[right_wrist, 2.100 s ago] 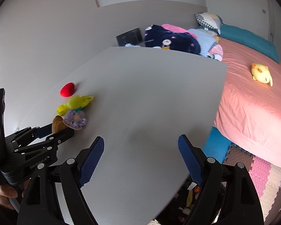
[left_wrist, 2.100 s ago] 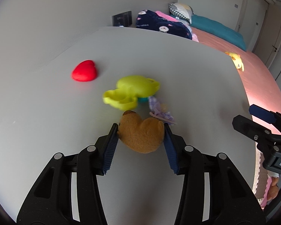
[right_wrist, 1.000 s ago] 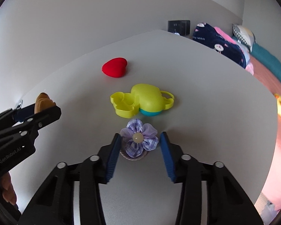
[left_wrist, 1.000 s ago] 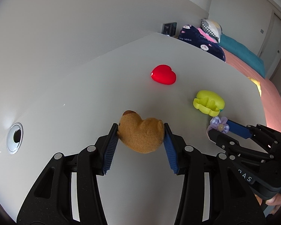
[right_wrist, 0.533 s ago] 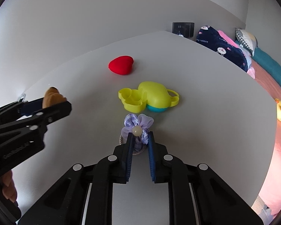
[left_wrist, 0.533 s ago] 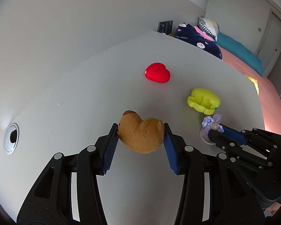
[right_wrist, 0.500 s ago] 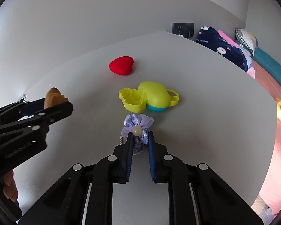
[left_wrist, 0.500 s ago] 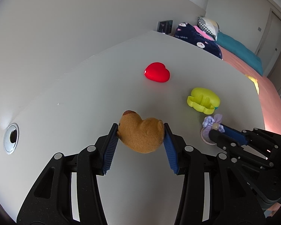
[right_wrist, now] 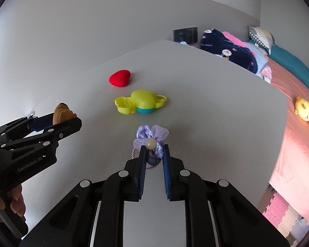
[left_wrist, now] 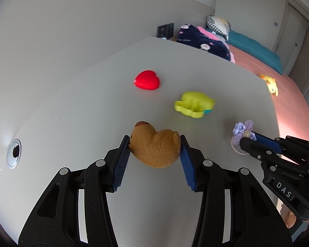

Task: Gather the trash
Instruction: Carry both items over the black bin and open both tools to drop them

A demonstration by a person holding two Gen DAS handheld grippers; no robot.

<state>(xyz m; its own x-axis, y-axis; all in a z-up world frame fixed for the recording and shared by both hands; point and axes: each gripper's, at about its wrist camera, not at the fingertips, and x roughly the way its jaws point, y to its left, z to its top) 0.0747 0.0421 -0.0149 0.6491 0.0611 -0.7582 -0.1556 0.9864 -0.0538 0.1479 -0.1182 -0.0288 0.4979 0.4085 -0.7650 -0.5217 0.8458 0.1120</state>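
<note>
My left gripper (left_wrist: 155, 144) is shut on a brown plush toy (left_wrist: 155, 147) and holds it above the white table (left_wrist: 72, 107); the toy also shows in the right wrist view (right_wrist: 61, 111). My right gripper (right_wrist: 153, 151) is shut on a purple flower hair tie (right_wrist: 151, 138), which shows at the right in the left wrist view (left_wrist: 242, 132). A yellow-green plastic toy (right_wrist: 139, 101) and a red heart (right_wrist: 120, 77) lie on the table beyond both grippers.
A round cable hole (left_wrist: 14, 153) sits in the table at the left. A wall runs behind the table. A pink bed (right_wrist: 294, 111) with a yellow plush (right_wrist: 303, 108) and piled bedding (right_wrist: 228, 50) lies to the right, past the table edge.
My right gripper closed on the purple flower hair tie and has lifted it slightly. My left gripper still holds the brown plush and has shifted a little.
</note>
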